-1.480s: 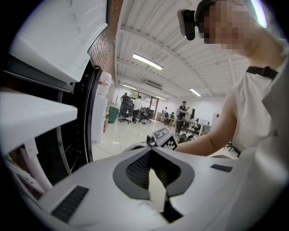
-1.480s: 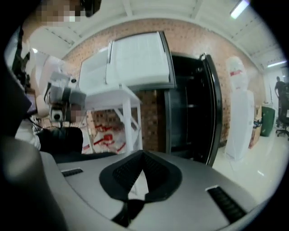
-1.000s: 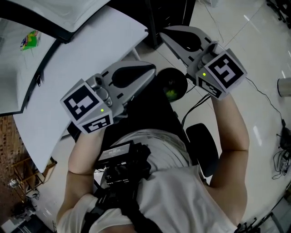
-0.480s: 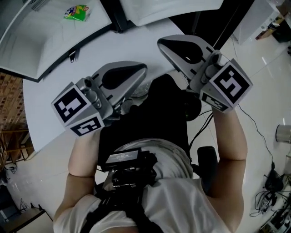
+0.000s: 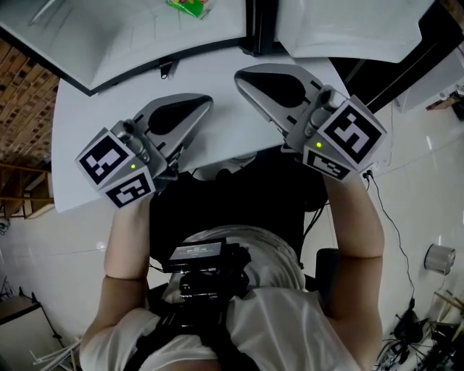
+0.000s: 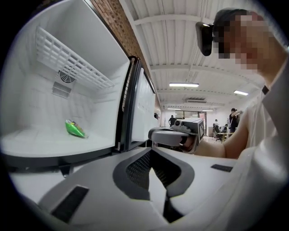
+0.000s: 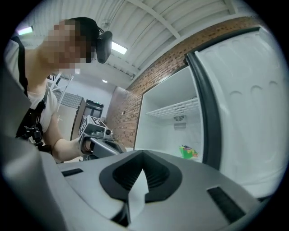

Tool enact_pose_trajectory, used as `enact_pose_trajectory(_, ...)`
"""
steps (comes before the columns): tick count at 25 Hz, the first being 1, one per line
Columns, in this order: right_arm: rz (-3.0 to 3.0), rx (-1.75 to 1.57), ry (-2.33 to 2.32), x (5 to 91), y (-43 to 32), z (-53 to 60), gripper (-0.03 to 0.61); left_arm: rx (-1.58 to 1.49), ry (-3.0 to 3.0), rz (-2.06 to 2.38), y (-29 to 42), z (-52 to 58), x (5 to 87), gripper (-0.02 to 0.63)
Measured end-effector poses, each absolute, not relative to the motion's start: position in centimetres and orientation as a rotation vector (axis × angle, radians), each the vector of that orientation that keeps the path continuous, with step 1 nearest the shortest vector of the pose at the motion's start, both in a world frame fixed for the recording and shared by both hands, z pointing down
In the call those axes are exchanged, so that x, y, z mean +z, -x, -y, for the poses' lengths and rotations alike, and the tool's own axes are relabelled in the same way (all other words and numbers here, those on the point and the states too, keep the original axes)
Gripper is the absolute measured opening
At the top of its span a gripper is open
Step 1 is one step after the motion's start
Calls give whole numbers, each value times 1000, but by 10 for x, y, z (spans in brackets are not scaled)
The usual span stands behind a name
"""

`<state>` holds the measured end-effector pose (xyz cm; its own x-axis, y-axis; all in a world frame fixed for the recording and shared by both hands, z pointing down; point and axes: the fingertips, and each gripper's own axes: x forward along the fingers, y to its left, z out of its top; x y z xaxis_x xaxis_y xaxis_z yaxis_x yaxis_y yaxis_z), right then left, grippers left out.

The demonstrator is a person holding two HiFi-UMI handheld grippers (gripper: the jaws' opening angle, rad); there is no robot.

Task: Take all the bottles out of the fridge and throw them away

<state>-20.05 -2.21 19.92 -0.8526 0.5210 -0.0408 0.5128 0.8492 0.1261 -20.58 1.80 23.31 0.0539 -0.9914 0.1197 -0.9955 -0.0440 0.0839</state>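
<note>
Well back from the front edge of the fridge shelf [image 6: 45, 143], the green bottle [image 5: 190, 6] lies on its side ahead, between the left gripper [image 5: 197, 103] and right gripper [image 5: 245, 75], both closed on nothing, neither clearly nearer.

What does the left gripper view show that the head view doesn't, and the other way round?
Only the left gripper view: a vent grille on the back wall of the fridge, ceiling lights, and people far off in the hall. Only the head view: a black box on the person's chest, cables on the floor, and a grey can. Both: the green object in the fridge and the right gripper.
</note>
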Motion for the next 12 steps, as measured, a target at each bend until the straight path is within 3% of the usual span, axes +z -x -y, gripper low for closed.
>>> enact_pose_trajectory(12, -2890, 121, -1074, 207, 261, -59, 2, 7, -1982, 2260, 266, -101, 240, 9)
